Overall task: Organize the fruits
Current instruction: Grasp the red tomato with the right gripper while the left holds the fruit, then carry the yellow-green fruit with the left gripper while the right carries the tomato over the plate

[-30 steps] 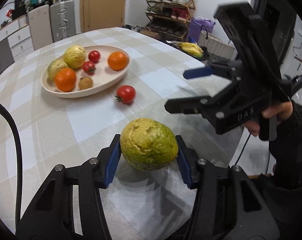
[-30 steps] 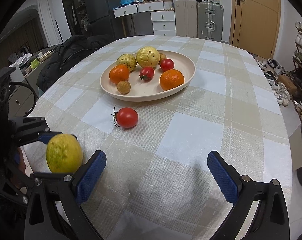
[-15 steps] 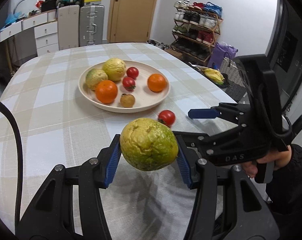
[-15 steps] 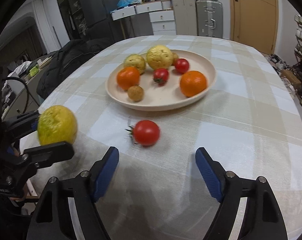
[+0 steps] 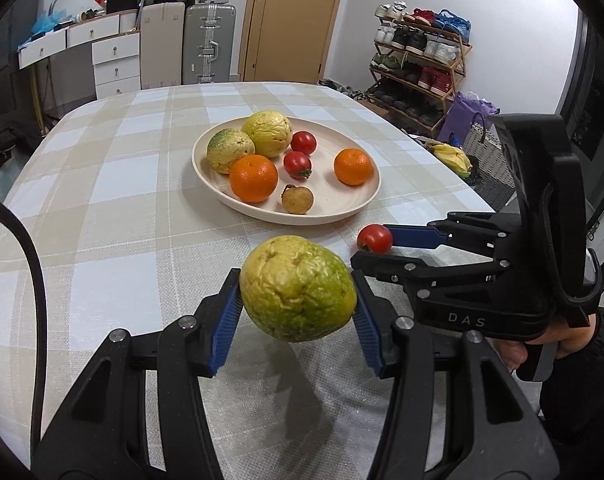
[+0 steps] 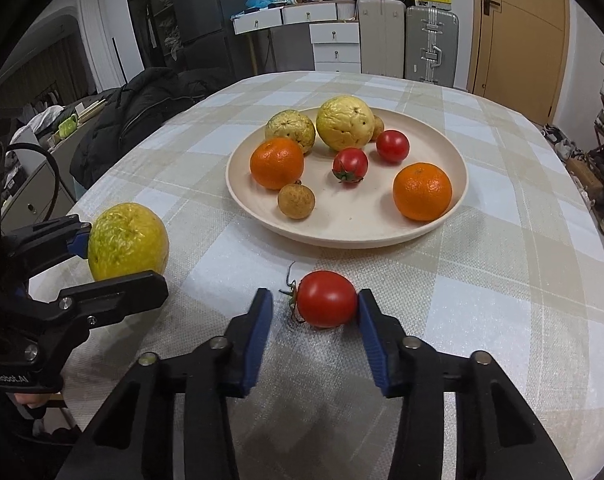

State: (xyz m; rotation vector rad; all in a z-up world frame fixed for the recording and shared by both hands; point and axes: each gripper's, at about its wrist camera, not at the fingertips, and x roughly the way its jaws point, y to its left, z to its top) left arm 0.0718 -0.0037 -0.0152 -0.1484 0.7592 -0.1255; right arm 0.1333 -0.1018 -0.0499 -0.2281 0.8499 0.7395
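**Two fruits outstanding: guava in hand, tomato bracketed near plate**

Landmark: the cream plate [image 6: 460,184] on the checked tablecloth of the table [image 6: 502,280].

The left claw [image 5: 298,304] is clamped on a wrinkled yellow-green fruit, probably a guava [image 5: 298,294]. It is held clear of the cloth, in front of the plate's near rim; a shadow is cast below it. The right claw [image 6: 314,312] is apart around a loose cherry tomato [image 6: 327,298], which lies on the cloth just in front of the plate's near rim. The right pad appears to touch the tomato's side; a gap is seen at the left pad, on the stem side. No grip is judged made yet.

Step in hand, as judged: closing on the tomato.
- The claw should be centred first, so that the tomato is not pushed sideways and rolled.
- Closure should be slow and light; the skin is smooth, glossy and taut, and the flesh is likely soft.
- The green calyx should be kept off the pad.
- An open patch is seen on the plate's near side, between the small brown longan-like fruit [image 6: 296,201] and the right-hand orange [image 6: 422,191]; release there is suggested.

Materials: ribbed blue pads on black plastic claws; matte plate with low rim; woven cloth; pebbled orange peel; the guava's rind is dimpled and rough, so the grip is judged secure.
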